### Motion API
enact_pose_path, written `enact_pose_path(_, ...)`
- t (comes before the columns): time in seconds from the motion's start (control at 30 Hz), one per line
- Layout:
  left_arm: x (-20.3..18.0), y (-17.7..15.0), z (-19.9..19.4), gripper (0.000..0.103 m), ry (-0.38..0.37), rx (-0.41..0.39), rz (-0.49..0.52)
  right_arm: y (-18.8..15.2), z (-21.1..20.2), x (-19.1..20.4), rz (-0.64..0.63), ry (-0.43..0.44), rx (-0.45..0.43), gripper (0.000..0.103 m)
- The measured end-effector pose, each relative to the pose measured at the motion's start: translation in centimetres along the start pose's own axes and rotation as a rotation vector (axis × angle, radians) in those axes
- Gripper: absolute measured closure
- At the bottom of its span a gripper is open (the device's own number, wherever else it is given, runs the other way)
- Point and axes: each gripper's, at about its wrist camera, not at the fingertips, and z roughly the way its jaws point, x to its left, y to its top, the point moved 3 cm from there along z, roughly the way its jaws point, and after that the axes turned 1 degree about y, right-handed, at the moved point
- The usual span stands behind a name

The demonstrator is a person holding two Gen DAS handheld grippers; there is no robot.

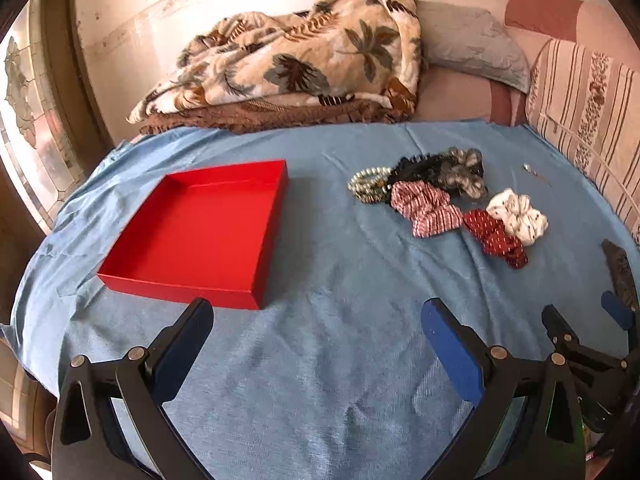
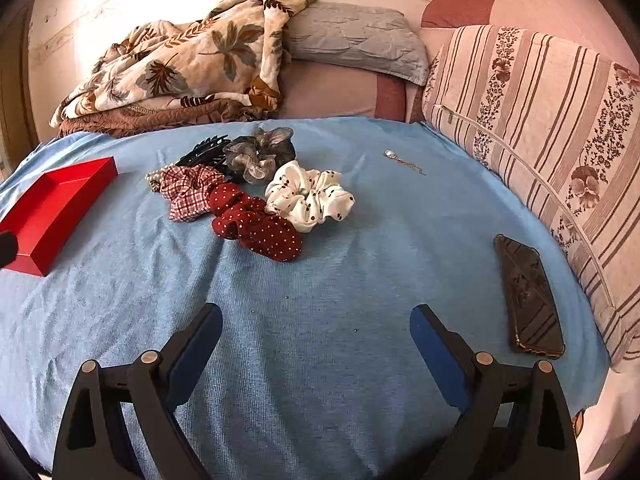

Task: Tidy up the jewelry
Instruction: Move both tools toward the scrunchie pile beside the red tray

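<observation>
An empty red box [image 1: 200,232] sits on the blue cloth [image 1: 320,360], also at the left edge of the right wrist view [image 2: 52,208]. A pile lies to its right: pearl bracelets [image 1: 368,186], a black hair claw [image 2: 204,152], a grey scrunchie [image 2: 260,156], a checked scrunchie [image 2: 188,192], a dark red dotted scrunchie [image 2: 256,224] and a white scrunchie [image 2: 308,196]. A small chain with a pendant [image 2: 404,164] lies apart. My left gripper [image 1: 316,312] is open and empty, near the box's front corner. My right gripper [image 2: 316,316] is open and empty, short of the pile.
A phone [image 2: 528,296] lies on the cloth at the right. A striped cushion [image 2: 540,128] borders the right side. A leaf-print blanket [image 2: 180,64] and a grey pillow [image 2: 356,40] lie behind. The right gripper's fingers [image 1: 560,328] show at the left view's right edge.
</observation>
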Motion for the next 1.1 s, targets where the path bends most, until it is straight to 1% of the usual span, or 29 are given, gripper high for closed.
enact_pose_path(0.1,0.0,-0.1,0.6,0.000,-0.006,0.026,-0.003,-0.1,0.2,0.0,0.000,0.001,0.006,0.006)
enact_pose_path(0.2,0.0,-0.3,1.1,0.000,0.003,0.038,0.001,-0.1,0.2,0.1,-0.001,0.003,0.008,0.006)
enact_pose_path(0.57,0.0,-0.6,1.6,0.000,-0.035,0.071,0.007,-0.3,0.4,0.7,-0.025,0.006,0.013,0.006)
enact_pose_path(1.0,0.0,-0.5,1.4,0.000,-0.054,0.078,0.007,-0.3,0.1,0.7,-0.026,0.015,0.004,0.006)
enact_pose_path(1.07,0.0,0.0,1.3,0.000,-0.061,0.072,0.015,-0.2,0.0,0.5,-0.014,0.027,0.009,0.008)
enact_pose_path(1.1,0.2,0.6,1.2,0.000,-0.063,0.057,0.022,-0.1,0.0,0.4,-0.004,0.037,0.011,0.009)
